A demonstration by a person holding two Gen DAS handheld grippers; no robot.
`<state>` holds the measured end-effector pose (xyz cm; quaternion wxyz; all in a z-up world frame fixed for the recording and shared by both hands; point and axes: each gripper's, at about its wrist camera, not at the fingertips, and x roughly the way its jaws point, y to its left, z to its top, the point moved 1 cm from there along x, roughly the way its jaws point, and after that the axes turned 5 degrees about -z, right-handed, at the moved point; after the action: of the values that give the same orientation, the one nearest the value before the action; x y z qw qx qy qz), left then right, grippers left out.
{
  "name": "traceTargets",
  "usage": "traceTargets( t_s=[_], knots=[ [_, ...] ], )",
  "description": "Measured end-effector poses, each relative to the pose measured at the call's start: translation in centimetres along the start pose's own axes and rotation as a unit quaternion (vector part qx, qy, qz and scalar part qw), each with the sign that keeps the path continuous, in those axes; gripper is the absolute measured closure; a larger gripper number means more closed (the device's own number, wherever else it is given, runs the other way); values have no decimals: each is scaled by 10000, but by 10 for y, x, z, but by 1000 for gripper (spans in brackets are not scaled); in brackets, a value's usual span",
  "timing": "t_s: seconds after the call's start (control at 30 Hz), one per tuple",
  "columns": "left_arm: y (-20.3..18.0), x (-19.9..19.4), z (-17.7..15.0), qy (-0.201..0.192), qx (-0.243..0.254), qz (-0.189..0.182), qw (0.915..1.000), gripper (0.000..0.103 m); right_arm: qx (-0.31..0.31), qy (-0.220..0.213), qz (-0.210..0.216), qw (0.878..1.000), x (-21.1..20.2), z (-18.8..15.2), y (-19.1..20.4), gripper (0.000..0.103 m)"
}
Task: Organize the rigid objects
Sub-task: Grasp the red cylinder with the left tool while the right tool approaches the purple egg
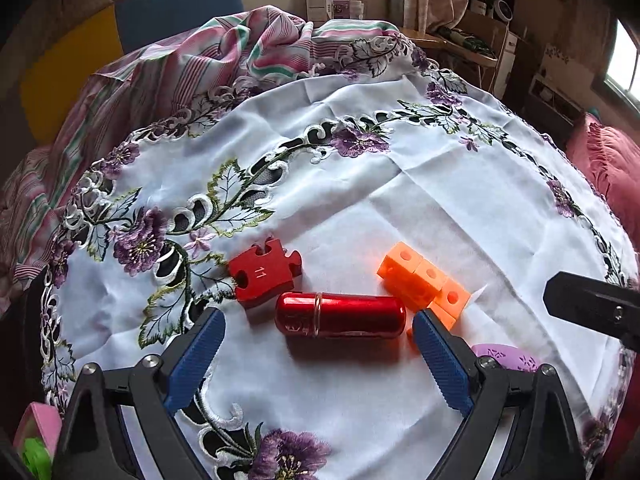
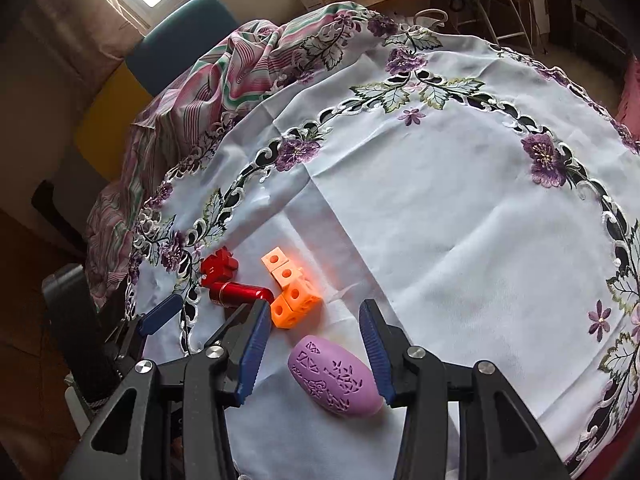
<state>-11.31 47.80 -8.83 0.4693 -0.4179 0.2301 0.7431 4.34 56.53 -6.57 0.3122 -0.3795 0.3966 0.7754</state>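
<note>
Straddling the red capsule (image 1: pixel 340 315), your left tool (image 1: pixel 318 334) stands wide open and holds nothing; the capsule lies on its side on the embroidered cloth (image 1: pixel 400 208) near the tabletop's near edge, between the red puzzle piece (image 1: pixel 264 272) and the orange cubes (image 1: pixel 424 280). Lower evenly and close across its length, since it looks apt to roll. Your right tool (image 2: pixel 316 324) gapes open too, empty, around the purple egg (image 2: pixel 334 376), just beside the cubes.
</note>
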Motion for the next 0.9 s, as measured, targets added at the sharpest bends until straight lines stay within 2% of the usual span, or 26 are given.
traceTargets(
  t_s=[0.1,0.13,0.17,0.33,0.5,0.6,0.7,0.83,0.87,0.9],
  knots=[
    [2,8,3,42,-67,-84,9999,9,29,22,4,10000,1,0,-1,57],
    [2,12,3,85,-74,-149,9998,14,30,24,1,10000,1,0,-1,57],
    [2,14,2,101,-100,-250,9996,29,24,25,-11,10000,1,0,-1,57],
    [5,9,-9,44,-210,-298,9993,29,8,55,-77,10000,4,0,-2,57],
    [22,-11,-32,23,-835,-226,9962,29,-54,103,-63,9999,7,0,-1,57],
    [28,-27,-48,-27,-1046,-85,9945,29,-220,396,-9,9990,17,-3,4,56],
    [33,-45,-62,-90,-1231,-2,9924,29,-471,626,-38,9969,26,-8,11,46],
    [36,-72,-78,-256,-1346,80,9905,29,-670,834,-16,9943,33,-14,17,45],
    [35,-77,-80,-282,-1356,105,9903,29,-754,869,-84,9933,35,-16,18,44],
    [36,-83,-84,-310,-1379,111,9899,29,-842,884,-160,9924,37,-17,20,37]
  ],
)
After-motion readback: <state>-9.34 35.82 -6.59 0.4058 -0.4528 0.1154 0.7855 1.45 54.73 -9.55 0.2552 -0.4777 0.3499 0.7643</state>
